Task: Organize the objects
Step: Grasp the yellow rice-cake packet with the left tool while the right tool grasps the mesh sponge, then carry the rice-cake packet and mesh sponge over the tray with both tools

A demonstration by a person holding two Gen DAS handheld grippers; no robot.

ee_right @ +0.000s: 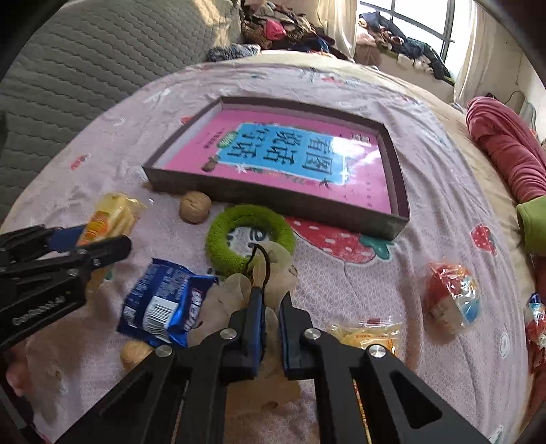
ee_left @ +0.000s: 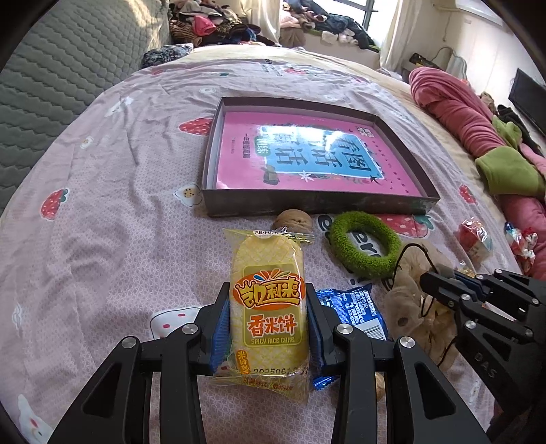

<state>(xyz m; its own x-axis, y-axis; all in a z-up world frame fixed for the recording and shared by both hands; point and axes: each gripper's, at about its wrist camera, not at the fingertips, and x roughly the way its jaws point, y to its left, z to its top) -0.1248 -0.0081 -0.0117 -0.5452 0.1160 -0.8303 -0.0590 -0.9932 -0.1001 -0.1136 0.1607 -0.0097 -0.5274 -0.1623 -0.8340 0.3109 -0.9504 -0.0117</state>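
Note:
My left gripper (ee_left: 268, 300) is shut on a yellow rice cake packet (ee_left: 268, 307) just above the bedsheet; it also shows in the right wrist view (ee_right: 105, 218). My right gripper (ee_right: 271, 300) is shut on a beige cloth scrunchie (ee_right: 273, 269), which also shows in the left wrist view (ee_left: 409, 297). A dark shallow box (ee_left: 307, 205) with a pink book (ee_left: 307, 153) inside lies ahead; the box also shows in the right wrist view (ee_right: 273, 198). A green ring (ee_right: 249, 235), a walnut (ee_right: 195, 206) and a blue snack packet (ee_right: 163, 304) lie between the grippers and the box.
A second walnut (ee_right: 134, 353), another yellow packet (ee_right: 368, 333) and a red-wrapped snack (ee_right: 450, 297) lie on the strawberry-print sheet (ee_left: 102, 239). A red blanket (ee_left: 460, 112) lies at the right. Piled clothes (ee_left: 211, 24) sit beyond the bed.

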